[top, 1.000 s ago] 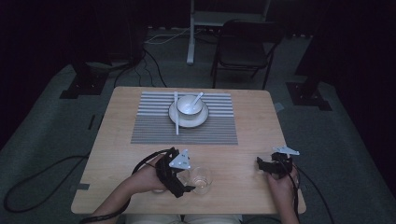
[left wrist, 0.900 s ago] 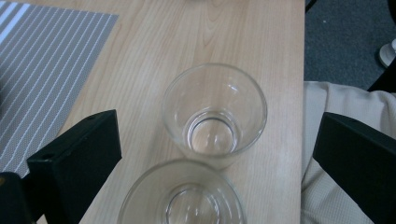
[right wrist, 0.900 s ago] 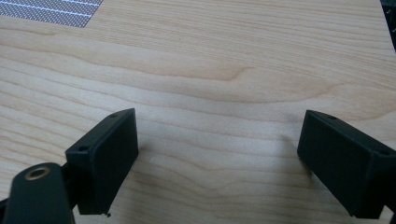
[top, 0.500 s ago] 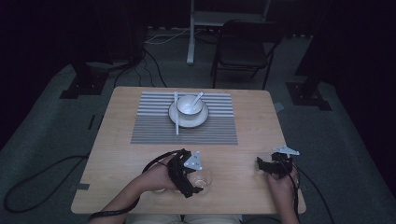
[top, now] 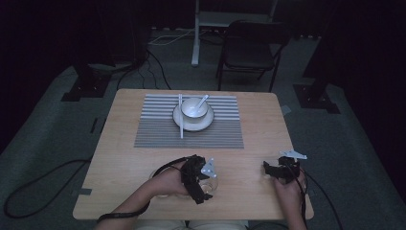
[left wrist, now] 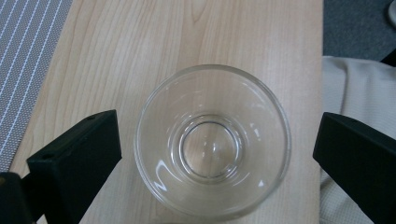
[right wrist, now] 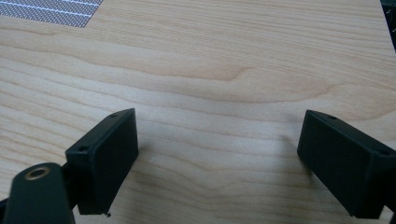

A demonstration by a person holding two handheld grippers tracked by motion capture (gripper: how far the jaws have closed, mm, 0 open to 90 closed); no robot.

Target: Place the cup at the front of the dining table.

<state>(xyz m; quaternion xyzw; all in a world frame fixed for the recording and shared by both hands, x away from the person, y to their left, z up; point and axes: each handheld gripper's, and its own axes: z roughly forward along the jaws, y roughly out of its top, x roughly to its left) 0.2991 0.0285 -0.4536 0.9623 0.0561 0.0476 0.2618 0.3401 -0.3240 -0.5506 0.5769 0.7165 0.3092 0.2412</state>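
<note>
The glass cup (left wrist: 212,142) stands upright near the worktop (left wrist: 205,32) front edge, directly between the spread jaws of the left gripper (left wrist: 212,149), untouched. The right gripper (right wrist: 217,158), also spread, is well apart.

dim room from above, bright and close at the grippers

the high view is dark and grainy, its corners sinking to near black while only the worktop (top: 143,167) catches soft light from overhead (the floor behind stays murky). the left gripper view is evenly lit; the glass (left wrist: 212,142) shows small white glints on its rim and base, and its near edge blurs slightly. in the right gripper view the wood grain is sharp, the black jaws lie soft and out of focus, casting faint shadows beside them.
</note>
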